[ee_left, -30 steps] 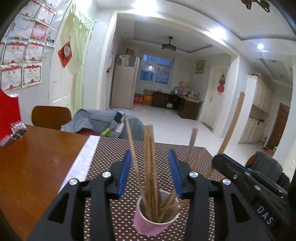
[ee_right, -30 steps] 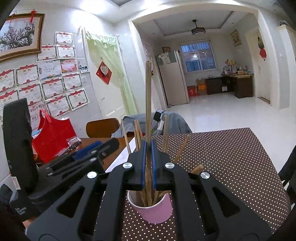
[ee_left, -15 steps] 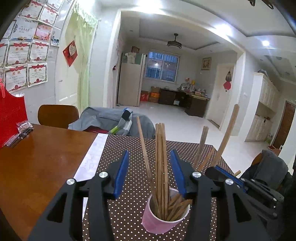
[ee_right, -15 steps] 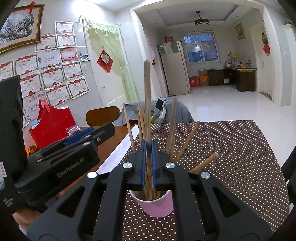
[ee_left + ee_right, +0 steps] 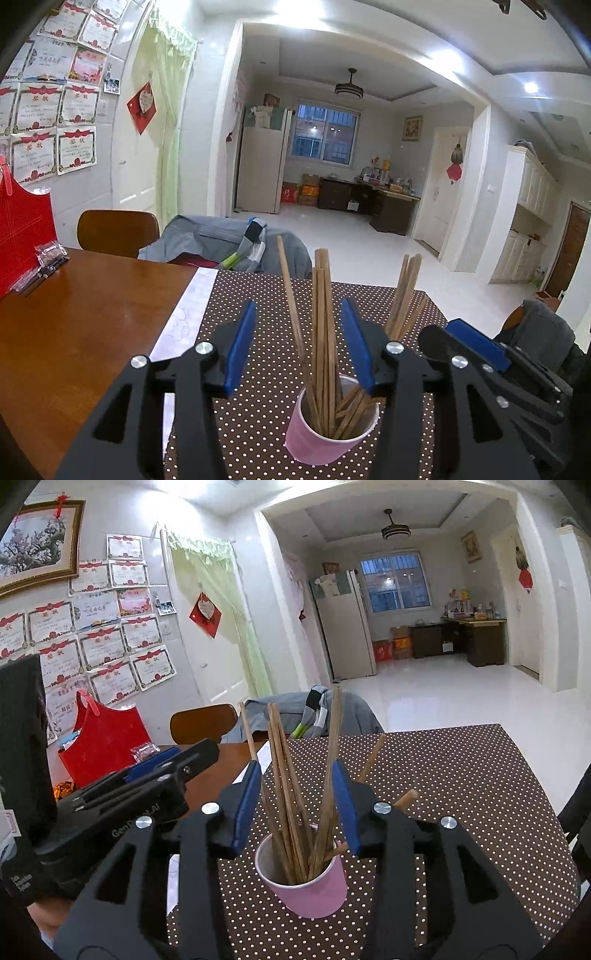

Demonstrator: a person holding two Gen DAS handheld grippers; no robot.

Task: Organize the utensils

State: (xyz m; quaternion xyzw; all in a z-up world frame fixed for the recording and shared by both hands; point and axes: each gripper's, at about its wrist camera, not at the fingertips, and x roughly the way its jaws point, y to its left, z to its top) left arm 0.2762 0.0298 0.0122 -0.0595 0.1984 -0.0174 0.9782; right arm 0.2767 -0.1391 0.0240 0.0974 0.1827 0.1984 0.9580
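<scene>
The pink cup (image 5: 308,882) of chopsticks (image 5: 286,794) stands at 6 o'clock between the right tool's (image 5: 295,805) parted fingers. The left tool (image 5: 301,343) likewise gapes around it, gripping nothing.

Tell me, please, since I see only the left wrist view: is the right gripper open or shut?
Observer: Open. The right gripper holds nothing.
Operator: Where does it stand relative to the chopsticks?
Observer: The chopsticks rise between its two blue pads, which stand on either side of them.
Operator: And the cup?
Observer: The cup stands upright on the dotted cloth, just below the pads.
</scene>
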